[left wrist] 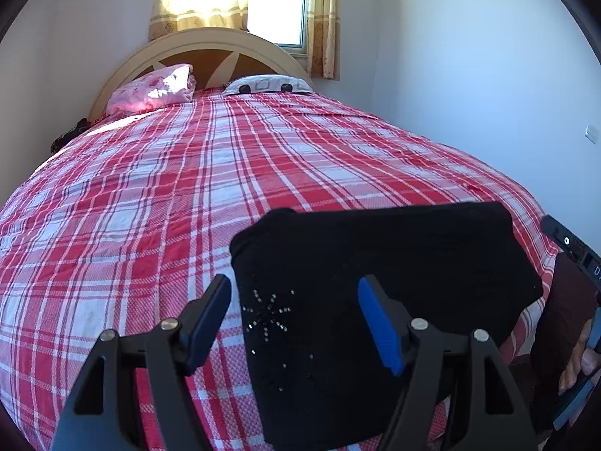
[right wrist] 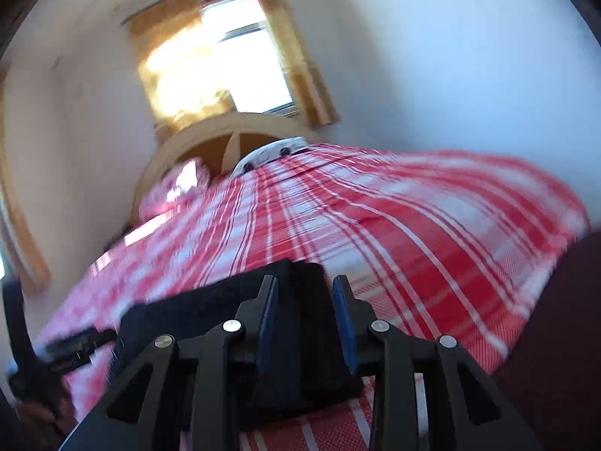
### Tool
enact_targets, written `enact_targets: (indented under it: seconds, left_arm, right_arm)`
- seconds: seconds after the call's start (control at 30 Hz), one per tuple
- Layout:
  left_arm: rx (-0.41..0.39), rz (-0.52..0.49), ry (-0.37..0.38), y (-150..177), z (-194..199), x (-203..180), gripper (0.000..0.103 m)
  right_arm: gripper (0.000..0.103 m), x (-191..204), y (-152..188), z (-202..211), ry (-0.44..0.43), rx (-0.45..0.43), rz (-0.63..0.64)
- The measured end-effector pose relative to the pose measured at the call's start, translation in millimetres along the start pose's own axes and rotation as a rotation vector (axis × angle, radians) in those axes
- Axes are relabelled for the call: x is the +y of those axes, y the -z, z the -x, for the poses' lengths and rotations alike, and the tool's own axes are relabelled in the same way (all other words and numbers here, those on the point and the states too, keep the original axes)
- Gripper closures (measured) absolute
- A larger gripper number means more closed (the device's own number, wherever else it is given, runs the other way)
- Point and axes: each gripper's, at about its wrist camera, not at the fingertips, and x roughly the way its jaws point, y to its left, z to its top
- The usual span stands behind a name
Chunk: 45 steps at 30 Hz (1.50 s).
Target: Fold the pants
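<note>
Pink pillow (left wrist: 152, 90): far left at the head of the bed, against the headboard (left wrist: 195, 43).
Patterned pillow (left wrist: 268, 84): beside it, further right along the headboard.
Bed (left wrist: 150, 195): covered in a red and white checked cover, which carries the pants.
Left gripper (left wrist: 295, 319): fingers spread wide and holding nothing; it hangs over the near left corner of the pants, one finger over the checked cover, the other over the black cloth.
Pants (left wrist: 375, 282): black, with a small star of studs near the left edge; they lie at the near edge of the bed as a compact, roughly rectangular bundle, apparently in several layers.
Right gripper (right wrist: 305, 323): fingers narrowly apart and gripping nothing; they sit low over the right end of the bundle. The right view is motion-blurred, so contact with the cloth cannot be told.
Progress: judging by the squared, stacked shape, the folding looks all but done; what seems left is at most a last smoothing or squaring of edges, then release.
</note>
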Motion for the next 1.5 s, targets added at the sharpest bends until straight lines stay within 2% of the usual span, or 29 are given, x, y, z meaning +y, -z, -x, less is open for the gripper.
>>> enact_targets:
  seconds: [0.07, 0.13, 0.23, 0.3, 0.37, 0.47, 0.53, 0.63, 0.7, 0.73, 0.77, 0.83, 0.9, 0.97, 1.03, 1.07, 1.17, 1.23, 1.3, 1.4, 1.47, 1.5]
  left_arm:
    - [0.017, 0.000, -0.028, 18, -3, -3, 0.030]
    - [0.046, 0.000, -0.053, 37, -8, -4, 0.029]
    - [-0.014, 0.050, -0.080, 55, -5, 4, 0.012]
    - [-0.002, 0.071, -0.065, 53, -7, 8, 0.012]
    - [0.011, 0.068, -0.060, 51, -5, 8, 0.012]
    - [0.044, 0.052, -0.050, 50, 1, 9, 0.011]
    - [0.069, 0.051, -0.043, 51, 8, 14, 0.010]
    - [0.077, 0.069, -0.072, 53, 13, 22, 0.010]
    - [0.068, 0.069, -0.105, 49, 18, 27, 0.010]
    - [0.055, 0.065, -0.124, 45, 20, 29, 0.010]
    - [0.031, 0.066, -0.144, 39, 25, 31, 0.010]
    - [-0.002, 0.069, -0.140, 27, 30, 32, 0.008]
    - [-0.002, 0.061, -0.125, 18, 29, 27, 0.004]
    - [0.014, 0.043, -0.128, 18, 24, 17, 0.004]
    - [0.038, -0.001, -0.133, 24, 17, 7, 0.004]
    - [0.067, -0.027, -0.159, 31, 12, 2, 0.004]
    - [0.128, -0.061, -0.197, 50, 3, -7, 0.004]
    - [0.108, -0.041, -0.205, 53, 9, -6, 0.004]
    - [0.136, -0.035, -0.213, 51, 13, -6, 0.004]
    - [0.128, -0.018, -0.231, 48, 26, -8, 0.004]
    - [0.115, -0.015, -0.224, 46, 34, -12, 0.004]
    - [0.110, -0.015, -0.226, 46, 37, -14, 0.004]
  right_arm:
    - [0.071, 24, 7, -8, -0.027, 0.005, 0.106]
    - [0.071, 30, 17, -21, -0.044, 0.047, 0.111]
    - [0.070, 14, 40, -52, -0.043, 0.155, 0.014]
    - [0.070, 6, 47, -51, -0.076, 0.080, -0.005]
    - [0.070, 7, 49, -52, -0.075, 0.065, -0.001]
    - [0.070, 12, 47, -52, -0.055, 0.074, 0.033]
    - [0.070, 12, 40, -45, -0.051, 0.096, 0.006]
    - [0.070, 7, 33, -23, 0.024, 0.043, -0.075]
    - [0.063, 8, 25, -14, 0.082, 0.027, -0.084]
    - [0.055, 9, 19, -12, 0.096, 0.043, -0.086]
    - [0.050, 11, 14, -10, 0.078, 0.060, -0.085]
    - [0.046, 16, 5, -6, 0.001, 0.087, -0.032]
    - [0.043, 25, 1, -2, -0.017, 0.098, 0.086]
    - [0.043, 33, 8, -2, -0.020, 0.139, 0.188]
    - [0.043, 32, 23, -9, -0.054, 0.223, 0.213]
    - [0.043, 30, 30, -11, -0.051, 0.240, 0.210]
    - [0.043, 21, 47, -21, 0.008, 0.293, 0.216]
    - [0.043, 13, 52, -24, 0.024, 0.328, 0.198]
    - [0.042, 6, 51, -23, 0.030, 0.345, 0.183]
    - [0.041, 2, 45, -13, 0.060, 0.330, 0.158]
    - [0.041, -1, 37, 1, 0.142, 0.275, 0.138]
    - [0.041, -5, 31, 10, 0.129, 0.240, 0.104]
